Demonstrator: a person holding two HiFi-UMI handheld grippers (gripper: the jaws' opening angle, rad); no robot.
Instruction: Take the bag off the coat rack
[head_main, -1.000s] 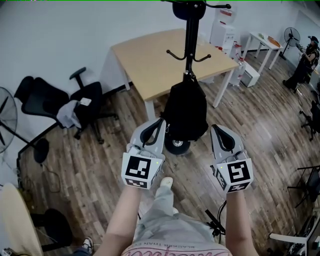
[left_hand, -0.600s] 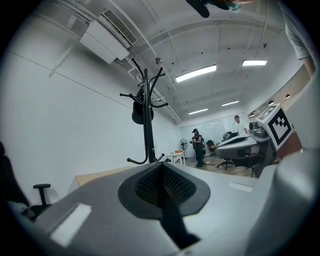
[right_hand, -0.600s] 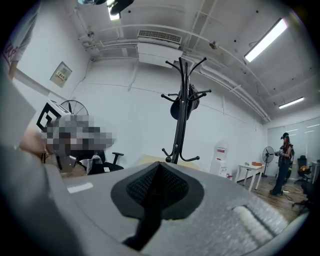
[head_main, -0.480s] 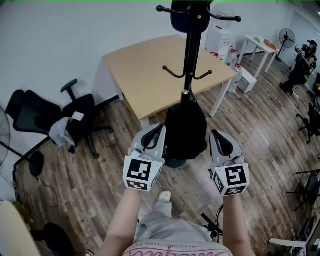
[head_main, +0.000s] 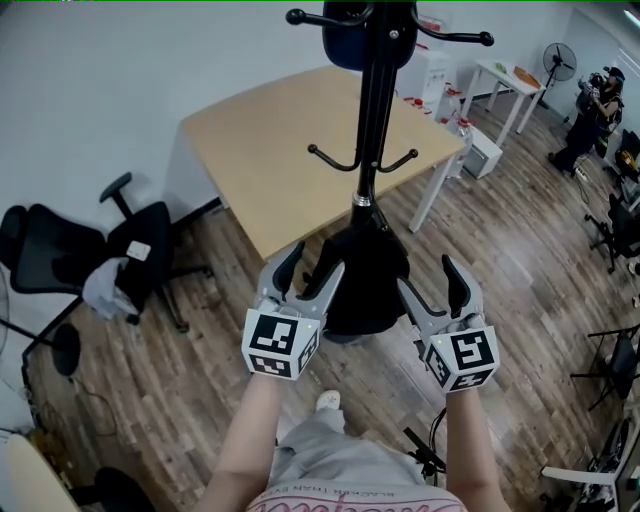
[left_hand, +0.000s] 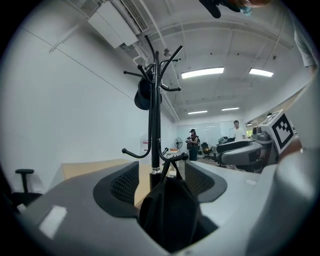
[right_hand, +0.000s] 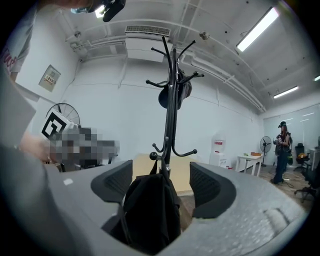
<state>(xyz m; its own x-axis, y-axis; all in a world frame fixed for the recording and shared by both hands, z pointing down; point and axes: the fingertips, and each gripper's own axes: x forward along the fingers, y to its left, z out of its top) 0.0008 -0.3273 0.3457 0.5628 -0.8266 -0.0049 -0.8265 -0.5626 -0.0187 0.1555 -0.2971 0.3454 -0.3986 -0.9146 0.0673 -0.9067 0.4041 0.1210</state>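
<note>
One black bag (head_main: 365, 280) hangs by its strap from a lower hook (left_hand: 182, 156) of the coat rack (head_main: 372, 110), low on the pole, its body close against the pole and clear of the floor

Long axis: upright. Strap end points up to the hook, bulk sags straight down. The bag looks soft and slumped.

Left gripper (head_main: 312, 262): just beside the bag's left flank, jaws apart and opening. In the left gripper view the bag sits in line between the pads, but nothing presses on it.

Right gripper (head_main: 428, 275): just beside the right flank, jaws likewise apart and opening, pads clear of the fabric.

Step in hand, as I judge it: the reach-in before any grasp. The bag is not yet held and the strap is on the hook.

Next move calls for: close in on the strap or the upper body, clamp, then lift until the loop clears the hook's upturned tip, and only then draw it to the near side. Pulling sideways first would likely drag the rack.

Beyond: a wooden table (head_main: 270, 150) on the far side of the rack, and a dark item (head_main: 350, 30) hanging near the top of the pole
</note>
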